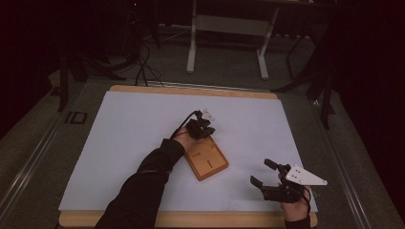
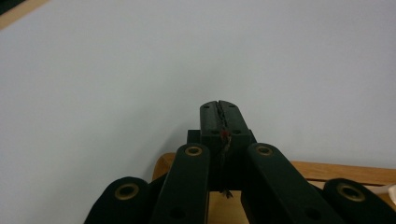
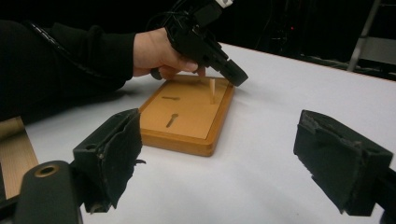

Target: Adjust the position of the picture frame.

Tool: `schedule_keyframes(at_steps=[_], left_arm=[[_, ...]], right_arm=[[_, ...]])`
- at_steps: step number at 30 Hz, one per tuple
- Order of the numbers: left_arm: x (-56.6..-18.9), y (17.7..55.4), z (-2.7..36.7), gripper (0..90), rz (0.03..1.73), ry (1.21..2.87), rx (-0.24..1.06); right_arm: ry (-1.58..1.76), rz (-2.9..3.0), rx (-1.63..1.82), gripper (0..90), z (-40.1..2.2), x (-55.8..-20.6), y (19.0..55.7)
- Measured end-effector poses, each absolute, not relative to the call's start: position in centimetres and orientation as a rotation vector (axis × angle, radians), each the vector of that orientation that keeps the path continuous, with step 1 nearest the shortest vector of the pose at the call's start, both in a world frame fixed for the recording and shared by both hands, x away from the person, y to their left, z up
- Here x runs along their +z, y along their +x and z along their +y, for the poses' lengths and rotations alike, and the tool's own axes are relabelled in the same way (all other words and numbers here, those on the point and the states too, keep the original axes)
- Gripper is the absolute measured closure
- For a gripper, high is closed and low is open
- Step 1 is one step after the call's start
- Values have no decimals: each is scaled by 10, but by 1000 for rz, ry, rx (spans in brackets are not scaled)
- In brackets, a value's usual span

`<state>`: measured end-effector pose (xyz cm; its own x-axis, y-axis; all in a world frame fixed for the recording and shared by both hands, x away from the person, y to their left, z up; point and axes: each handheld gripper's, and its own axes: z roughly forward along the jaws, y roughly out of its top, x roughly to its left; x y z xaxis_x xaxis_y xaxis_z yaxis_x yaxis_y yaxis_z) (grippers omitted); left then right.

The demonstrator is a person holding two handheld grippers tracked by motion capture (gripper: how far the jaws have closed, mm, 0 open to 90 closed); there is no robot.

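Note:
A flat wooden board (image 1: 206, 161) (image 3: 187, 112) with two keyhole-shaped slots lies on the white mat (image 1: 143, 138) in the middle of the table. A thin light peg (image 3: 212, 89) stands upright near the board's far end. My left gripper (image 1: 206, 130) (image 3: 236, 74) (image 2: 219, 108) is shut with nothing between its jaws. It slants down over that far end, with its tips just past the peg and low over the mat. My right gripper (image 1: 260, 171) (image 3: 219, 144) hangs open near the table's front right corner, facing the board, and holds nothing.
The mat covers most of a wooden tabletop (image 1: 191, 89), whose edge shows at the back and front. A sleeved forearm (image 1: 143, 181) reaches in from the bottom to the board. Metal stand legs (image 1: 192, 52) rise from the floor behind the table.

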<state>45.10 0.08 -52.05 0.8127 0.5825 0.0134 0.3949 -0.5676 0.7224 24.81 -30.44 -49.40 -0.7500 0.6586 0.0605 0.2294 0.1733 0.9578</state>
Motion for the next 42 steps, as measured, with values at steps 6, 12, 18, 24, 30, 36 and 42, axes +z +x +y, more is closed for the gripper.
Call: schedule_keyframes(at_steps=[6,12,18,24,30,36,42], left_arm=[[-523,452,0,900,718,2258,331],[-523,451,-1,900,701,2268,346],[-522,449,6,900,711,2281,350],[-522,440,22,900,735,2270,345],[-522,430,40,900,770,2246,318],[-520,427,46,900,750,2241,345],[-524,439,48,900,775,2224,345]], right_arm=[[840,2091,1602,147,-304,-494,249],[836,2099,1602,147,-303,-494,248],[834,2094,1606,148,-304,-494,247],[833,2093,1608,148,-304,-493,247],[830,2102,1605,148,-301,-493,247],[829,2107,1608,147,-299,-494,248],[827,2115,1603,148,-298,-495,248]])
